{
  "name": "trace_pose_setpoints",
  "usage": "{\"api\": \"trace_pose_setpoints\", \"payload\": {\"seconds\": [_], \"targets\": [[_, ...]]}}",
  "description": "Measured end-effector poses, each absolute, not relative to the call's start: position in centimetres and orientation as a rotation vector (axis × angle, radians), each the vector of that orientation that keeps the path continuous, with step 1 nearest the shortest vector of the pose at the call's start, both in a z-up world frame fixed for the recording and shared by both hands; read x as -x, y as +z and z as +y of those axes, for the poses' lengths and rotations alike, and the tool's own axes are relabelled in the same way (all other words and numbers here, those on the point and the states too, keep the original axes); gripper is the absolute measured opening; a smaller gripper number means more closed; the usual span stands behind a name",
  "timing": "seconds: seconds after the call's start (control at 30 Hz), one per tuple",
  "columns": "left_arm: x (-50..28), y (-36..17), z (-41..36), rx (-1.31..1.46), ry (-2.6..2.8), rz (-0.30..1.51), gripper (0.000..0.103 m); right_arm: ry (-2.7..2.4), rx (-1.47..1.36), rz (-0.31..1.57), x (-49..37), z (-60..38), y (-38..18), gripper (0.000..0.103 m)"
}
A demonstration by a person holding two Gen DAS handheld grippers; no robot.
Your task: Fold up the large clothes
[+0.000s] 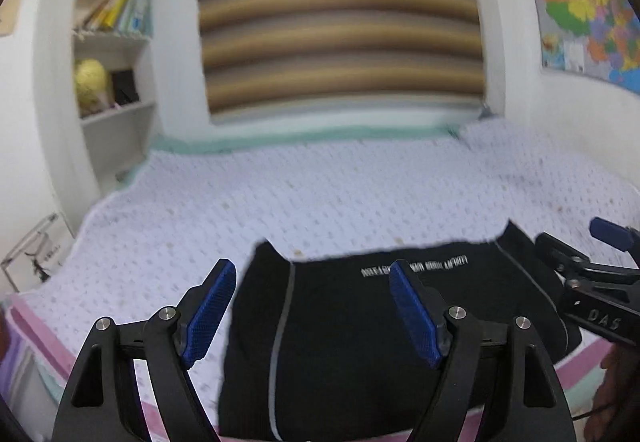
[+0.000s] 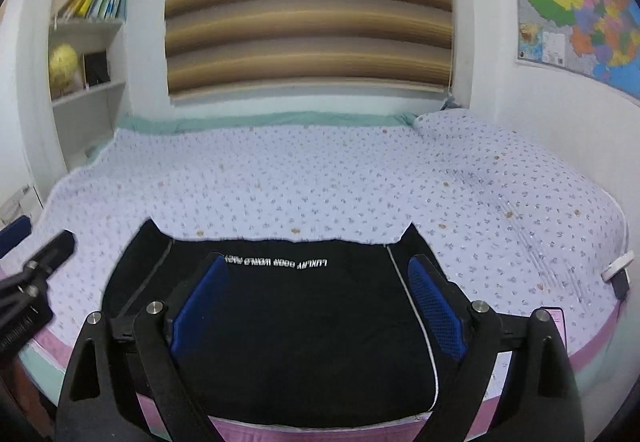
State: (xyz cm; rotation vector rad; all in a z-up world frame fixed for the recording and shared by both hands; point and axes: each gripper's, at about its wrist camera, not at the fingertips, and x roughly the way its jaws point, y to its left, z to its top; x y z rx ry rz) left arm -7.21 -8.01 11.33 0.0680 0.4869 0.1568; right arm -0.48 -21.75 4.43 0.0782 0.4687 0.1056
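A black garment (image 1: pixel 352 326) with grey piping and a line of white lettering lies folded flat at the near edge of the bed; it also shows in the right wrist view (image 2: pixel 304 330). My left gripper (image 1: pixel 312 306) is open and empty, hovering above the garment's left part. My right gripper (image 2: pixel 316 302) is open and empty, above the garment's middle. The right gripper shows at the right edge of the left wrist view (image 1: pixel 592 282). The left gripper shows at the left edge of the right wrist view (image 2: pixel 28 270).
The bed (image 2: pixel 320 178) has a lilac dotted cover with a pink edge. A bookshelf (image 1: pixel 112 42) stands at the far left, a striped blind (image 1: pixel 340 18) behind, a wall map (image 2: pixel 580 2) at the right. A small white and dark object (image 2: pixel 618 272) lies at the bed's right edge.
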Motion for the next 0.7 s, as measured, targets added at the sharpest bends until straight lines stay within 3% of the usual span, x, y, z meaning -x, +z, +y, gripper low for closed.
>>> {"api": "trace_pose_setpoints", "payload": {"seconds": [0.37, 0.7], "targets": [[2.4, 5.6, -8.3, -0.058, 0.151, 0.590, 0.080, 0.126, -0.089, 0.587, -4.0, -21.3, 0.2, 0.093], [1.4, 4.1, -7.6, -0.018, 0.148, 0.638, 0.080, 0.132, -0.081, 0.634, -5.3, -20.8, -1.3, 0.093]]}}
